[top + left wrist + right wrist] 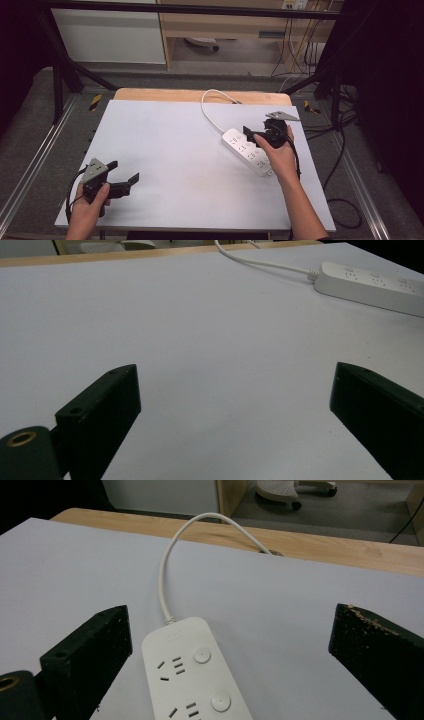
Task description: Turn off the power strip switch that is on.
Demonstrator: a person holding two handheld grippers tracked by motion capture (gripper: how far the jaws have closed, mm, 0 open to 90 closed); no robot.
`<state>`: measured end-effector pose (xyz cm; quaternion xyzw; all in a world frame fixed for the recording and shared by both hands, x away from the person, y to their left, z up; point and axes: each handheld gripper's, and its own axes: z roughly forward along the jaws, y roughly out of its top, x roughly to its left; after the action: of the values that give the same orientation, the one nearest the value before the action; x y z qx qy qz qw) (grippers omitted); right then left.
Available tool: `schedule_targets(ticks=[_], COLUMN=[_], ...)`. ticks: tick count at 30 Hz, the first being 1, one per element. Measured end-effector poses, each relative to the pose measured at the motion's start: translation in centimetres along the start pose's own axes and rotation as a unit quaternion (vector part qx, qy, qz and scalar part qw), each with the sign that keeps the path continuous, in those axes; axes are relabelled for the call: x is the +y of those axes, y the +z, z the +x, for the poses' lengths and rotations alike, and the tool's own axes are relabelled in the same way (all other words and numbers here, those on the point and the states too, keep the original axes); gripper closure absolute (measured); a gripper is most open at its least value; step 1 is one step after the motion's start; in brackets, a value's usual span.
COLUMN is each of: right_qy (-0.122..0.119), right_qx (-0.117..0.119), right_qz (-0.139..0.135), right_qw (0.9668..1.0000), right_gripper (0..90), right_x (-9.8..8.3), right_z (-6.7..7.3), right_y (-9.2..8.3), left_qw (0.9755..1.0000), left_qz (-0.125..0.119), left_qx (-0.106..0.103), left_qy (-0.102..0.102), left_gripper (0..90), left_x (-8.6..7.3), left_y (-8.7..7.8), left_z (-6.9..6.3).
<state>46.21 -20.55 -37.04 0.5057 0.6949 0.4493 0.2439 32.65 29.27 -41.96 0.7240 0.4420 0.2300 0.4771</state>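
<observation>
White power strip (248, 151) is lying flat on the white sheet (170, 150), right of centre, angled diagonally; its sockets and round buttons are facing up; its cord (212, 110) is looping off the far end toward the wooden table edge (200, 95); in the right gripper view the strip's cord end is sitting between the two black jaws, low in frame, touching neither; right gripper (260, 134) is hovering over the strip's far half with its jaws spread wide, gripping nothing; the right hand (277, 155) is covering part of the strip's near end in the high view; left gripper (125, 172) is sitting well apart at the near left of the sheet, jaws also wide apart and holding nothing; in the left gripper view the strip is showing far off at upper right; left hand (90, 202) is gripping the handle near the sheet's front edge.
</observation>
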Motion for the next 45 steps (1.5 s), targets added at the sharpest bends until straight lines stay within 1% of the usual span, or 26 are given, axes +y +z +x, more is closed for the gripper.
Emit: schedule_targets(ticks=[3, 10, 12, 14, 16, 19, 23, 25, 28, 30, 35, 40, 43, 45], right_qy=[0.001, -0.004, -0.01, -0.01, -0.012, -0.014, -0.014, -0.013, -0.011, -0.006, -0.007, -0.008, -0.013, -0.022], right_qx=[0.001, 0.006, 0.004, 0.002, -0.005, -0.008, 0.001, 0.01, 0.014, 0.014, 0.028, 0.03, 0.031, 0.03], right_qz=[-0.004, -0.014, -0.017, -0.023, -0.026, -0.031, -0.032, -0.037, -0.042, -0.043, -0.052, -0.056, -0.063, -0.067], right_qw=[1.0, 0.9999, 0.9998, 0.9997, 0.9996, 0.9994, 0.9994, 0.9992, 0.999, 0.9989, 0.9982, 0.9979, 0.9975, 0.9971], right_gripper=[4.1, 4.2, 4.3, 4.6, 4.8, 4.2, 3.6, 3.5, 3.9, 3.9, 3.5, 3.4, 3.4, 3.5], right_x=[0.1, 0.4, 0.5, 0.6, 0.7, 0.7, 0.7, 0.6, 0.5, 0.3, -0.3, -1.2, -1.8, -2.3], right_z=[-0.1, -0.3, -0.4, -0.5, -0.6, -0.8, -1.1, -1.2, -1.2, -1.3, -1.6, -1.9, -2.1, -2.2], right_y=[-0.3, -1.3, -1.7, -2.1, -2.4, -3.0, -3.8, -4.2, -4.7, -5.2, -6.4, -7.7, -8.5, -9.1], left_qw=[1.0, 1.0, 1.0, 1.0, 1.0, 1.0, 1.0, 1.0, 1.0, 1.0, 1.0, 1.0, 1.0, 0.9999], left_qz=[0.0, 0.0, 0.0, 0.001, 0.004, 0.006, 0.005, 0.004, 0.004, 0.003, 0.003, 0.003, 0.002, 0.0], left_qx=[0.001, 0.002, 0.001, 0.002, 0.003, 0.005, 0.006, 0.005, 0.006, 0.006, 0.006, 0.007, 0.006, 0.008], left_qy=[0.0, -0.001, -0.001, -0.002, -0.003, -0.004, -0.004, -0.005, -0.006, -0.005, -0.005, -0.005, -0.006, -0.008], left_gripper=[6.0, 6.0, 6.0, 6.0, 6.0, 6.0, 6.1, 6.1, 6.1, 6.1, 6.1, 6.1, 6.1, 6.1], left_x=[0.0, 0.0, 0.0, 0.0, -0.1, -0.1, -0.1, -0.1, -0.1, -0.1, 0.0, 0.0, 0.0, 0.0], left_y=[0.0, 0.0, 0.0, 0.0, 0.0, 0.1, 0.0, 0.0, 0.0, 0.0, -0.1, -0.1, -0.1, -0.3], left_z=[0.0, 0.0, 0.0, 0.0, 0.0, 0.1, 0.1, 0.1, 0.2, 0.2, 0.2, 0.3, 0.3, 0.5])
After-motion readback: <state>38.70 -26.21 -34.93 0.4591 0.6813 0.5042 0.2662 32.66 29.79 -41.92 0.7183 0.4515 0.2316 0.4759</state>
